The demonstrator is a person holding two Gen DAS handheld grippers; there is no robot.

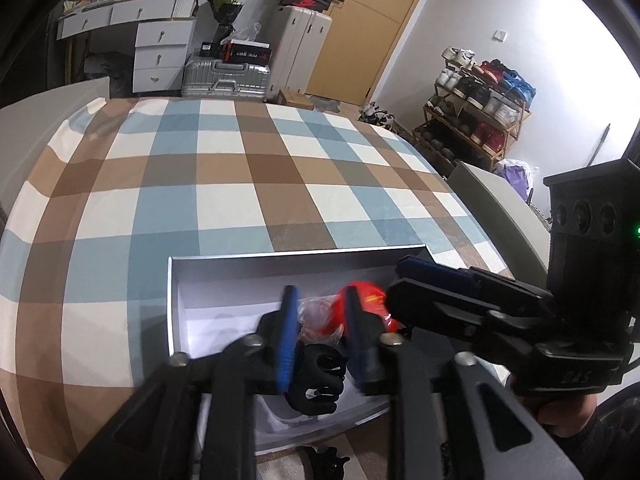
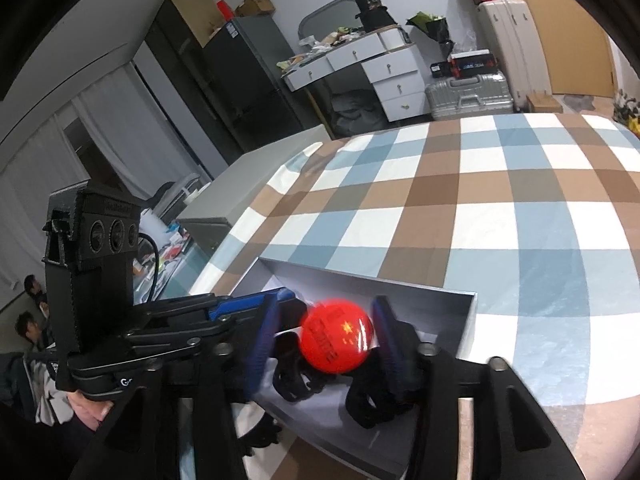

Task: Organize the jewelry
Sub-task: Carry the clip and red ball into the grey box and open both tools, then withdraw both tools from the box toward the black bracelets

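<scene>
Only the right wrist view shows the red ball (image 2: 337,335) whole, loose between the right gripper (image 2: 325,330)'s parted fingers, inside the white box (image 1: 248,266) at the checked bed (image 1: 240,184)'s near edge. The left gripper (image 1: 320,320) stands narrowly open over a blurred clear packet (image 1: 316,312) and black hair claw (image 1: 318,384).

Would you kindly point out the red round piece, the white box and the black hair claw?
red round piece (image 2: 338,336), right wrist view, middle of its printed face.
white box (image 1: 300,260), left wrist view, far wall's inner face.
black hair claw (image 1: 320,380), left wrist view, its toothed body.
</scene>
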